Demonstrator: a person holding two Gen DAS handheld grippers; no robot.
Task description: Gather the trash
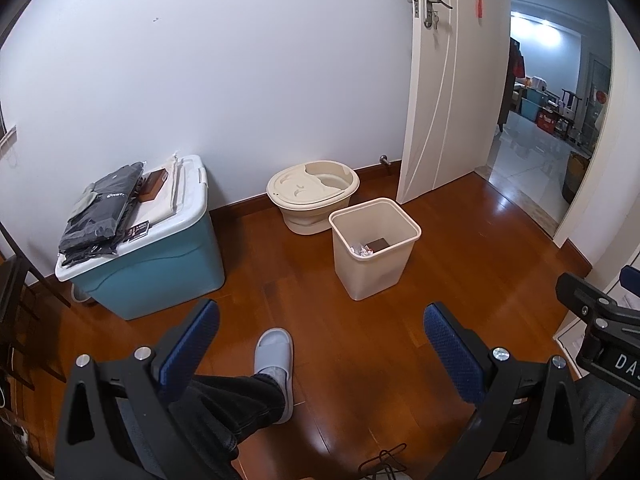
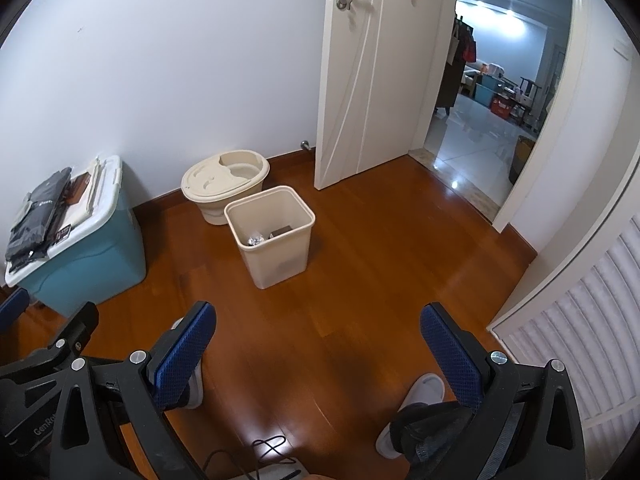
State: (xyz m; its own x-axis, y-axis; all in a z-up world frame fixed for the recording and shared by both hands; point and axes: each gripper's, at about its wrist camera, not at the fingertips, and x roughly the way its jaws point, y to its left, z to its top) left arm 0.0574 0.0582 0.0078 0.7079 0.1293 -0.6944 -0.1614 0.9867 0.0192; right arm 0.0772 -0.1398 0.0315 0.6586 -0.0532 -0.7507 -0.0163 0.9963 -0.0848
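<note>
Turquoise plastic forms the storage box (image 1: pixel 160 256) at the left, against the wall, with dark folded packets (image 1: pixel 100 212) stacked on its white lid. Next along, a cream lidded tub (image 1: pixel 312 192) is seen by the skirting, and just in front of it stands the beige waste bin (image 1: pixel 374 248), upright on the wooden floor (image 1: pixel 460 280) with some crumpled paper and a dark box at its bottom. No loose trash is visible on the floor. The bin is judged light, stiff and thin-walled, somewhat smooth; its rim, pinched over one wall, is judged the best hold. The left gripper (image 1: pixel 320 344) is held spread wide and empty above a slippered foot (image 1: pixel 274 364). The right gripper (image 2: pixel 318 344) is likewise parted, with nothing between its blue pads (image 2: pixel 448 352).
</note>
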